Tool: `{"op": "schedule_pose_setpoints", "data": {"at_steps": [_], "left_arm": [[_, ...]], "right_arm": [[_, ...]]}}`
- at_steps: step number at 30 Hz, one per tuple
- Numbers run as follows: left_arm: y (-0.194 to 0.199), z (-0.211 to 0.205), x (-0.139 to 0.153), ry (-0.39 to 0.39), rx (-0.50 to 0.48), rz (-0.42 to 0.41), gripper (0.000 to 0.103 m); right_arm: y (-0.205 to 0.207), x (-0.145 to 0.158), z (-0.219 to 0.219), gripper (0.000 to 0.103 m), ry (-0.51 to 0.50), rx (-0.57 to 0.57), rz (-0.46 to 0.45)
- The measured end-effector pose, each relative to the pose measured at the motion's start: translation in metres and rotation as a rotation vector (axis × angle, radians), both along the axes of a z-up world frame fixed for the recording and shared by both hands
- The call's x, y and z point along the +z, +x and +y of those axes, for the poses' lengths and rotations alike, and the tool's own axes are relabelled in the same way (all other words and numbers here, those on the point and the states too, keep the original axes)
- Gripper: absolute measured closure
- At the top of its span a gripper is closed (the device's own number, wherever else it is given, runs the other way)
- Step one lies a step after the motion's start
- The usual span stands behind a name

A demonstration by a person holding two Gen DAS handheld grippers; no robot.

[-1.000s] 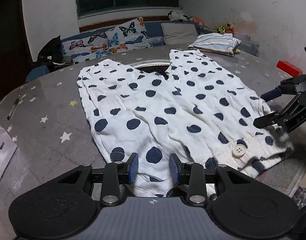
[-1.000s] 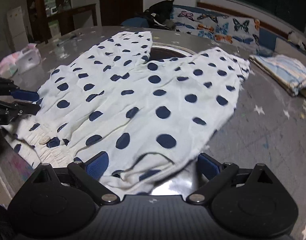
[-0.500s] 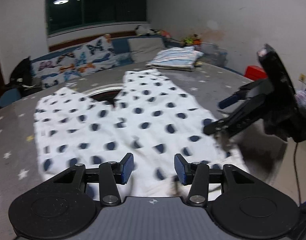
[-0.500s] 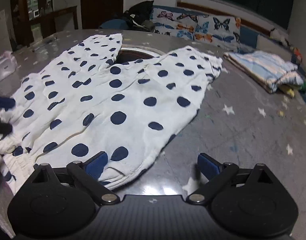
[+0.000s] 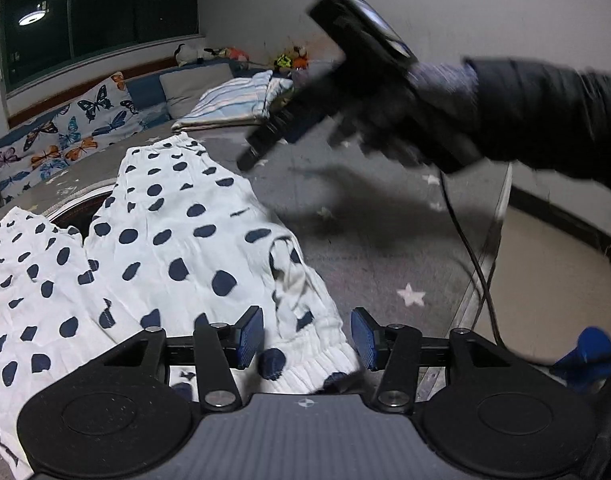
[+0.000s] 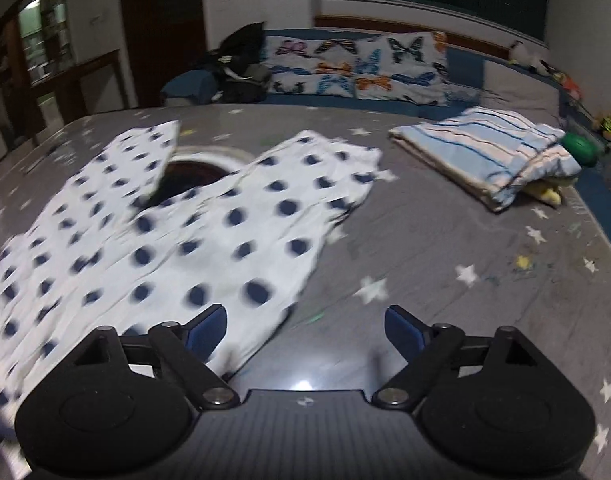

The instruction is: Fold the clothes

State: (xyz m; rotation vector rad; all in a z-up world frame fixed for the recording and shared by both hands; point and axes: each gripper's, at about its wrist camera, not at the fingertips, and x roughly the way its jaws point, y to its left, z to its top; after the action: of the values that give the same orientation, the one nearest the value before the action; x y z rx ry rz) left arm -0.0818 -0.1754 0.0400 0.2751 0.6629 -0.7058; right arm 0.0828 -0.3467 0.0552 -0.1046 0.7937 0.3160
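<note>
Though unseen rightward, gloved hand [image 5: 421, 120] aloft.

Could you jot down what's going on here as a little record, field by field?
Garment: white polka-dot trousers spread flat, both legs pointing away
Surface: grey star-print table
Left gripper: open, jaws either side of the waistband corner
Right gripper: open, above the trousers' edge and bare table, holding nothing
Also on table: folded striped cloth at the far side
Behind: butterfly cushions
Fold: not yet begun
</note>
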Motion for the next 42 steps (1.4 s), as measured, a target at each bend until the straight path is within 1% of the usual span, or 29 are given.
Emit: {"op": "schedule_pose_setpoints", "data": {"at_steps": [4,6,9,11,13,14,15,16,18,20,22,26,32,36,38,40,41,42], "left_arm": [[0.000,-0.009,-0.006,0.026,0.000,-0.001,0.053],[-0.001,-0.013,-0.008,0.040,0.005,-0.002,0.056],[-0.001,-0.017,-0.010,0.060,0.017,-0.002,0.058],[0.002,-0.020,-0.011,0.069,0.021,-0.001,0.064],[0.005,-0.021,-0.012,0.061,0.015,0.007,0.074],[0.006,-0.021,-0.011,0.054,0.016,0.011,0.078],[0.008,-0.019,-0.011,0.048,0.019,0.015,0.084],[0.011,-0.017,-0.009,0.032,0.024,0.026,0.087],[0.015,-0.010,-0.006,-0.008,0.036,0.053,0.089],[0.020,-0.002,-0.001,-0.053,0.050,0.077,0.090],[0.024,0.004,0.004,-0.095,0.066,0.097,0.090],[0.030,0.016,0.010,-0.166,0.093,0.140,0.090],[0.033,0.027,0.016,-0.228,0.110,0.169,0.090],[0.035,0.033,0.017,-0.251,0.112,0.181,0.090],[0.035,0.035,0.016,-0.259,0.111,0.186,0.090],[0.034,0.036,0.016,-0.270,0.107,0.190,0.090],[0.034,0.036,0.015,-0.272,0.105,0.191,0.090],[0.034,0.036,0.015,-0.273,0.105,0.192,0.090]], "right_arm": [[0.026,-0.005,-0.013,0.026,0.037,-0.046,0.027],[0.034,-0.009,-0.016,0.030,0.044,-0.053,0.036],[0.044,-0.013,-0.019,0.034,0.053,-0.057,0.047],[0.050,-0.014,-0.021,0.036,0.063,-0.048,0.050],[0.055,-0.013,-0.022,0.038,0.075,-0.045,0.047],[0.059,-0.013,-0.022,0.039,0.083,-0.045,0.046],[0.063,-0.013,-0.023,0.040,0.091,-0.046,0.043],[0.068,-0.012,-0.024,0.041,0.099,-0.048,0.040],[0.080,-0.012,-0.025,0.045,0.112,-0.052,0.033],[0.094,-0.014,-0.025,0.046,0.117,-0.061,0.029],[0.111,-0.017,-0.024,0.052,0.131,-0.074,0.032],[0.145,-0.024,-0.017,0.053,0.159,-0.088,0.039],[0.190,-0.032,-0.001,0.053,0.156,-0.115,0.020],[0.205,-0.037,0.007,0.054,0.129,-0.113,0.014],[0.209,-0.039,0.011,0.057,0.110,-0.111,0.005],[0.211,-0.039,0.013,0.073,0.097,-0.115,-0.003],[0.213,-0.039,0.013,0.077,0.092,-0.118,-0.002],[0.213,-0.038,0.012,0.084,0.090,-0.127,0.000]]}}
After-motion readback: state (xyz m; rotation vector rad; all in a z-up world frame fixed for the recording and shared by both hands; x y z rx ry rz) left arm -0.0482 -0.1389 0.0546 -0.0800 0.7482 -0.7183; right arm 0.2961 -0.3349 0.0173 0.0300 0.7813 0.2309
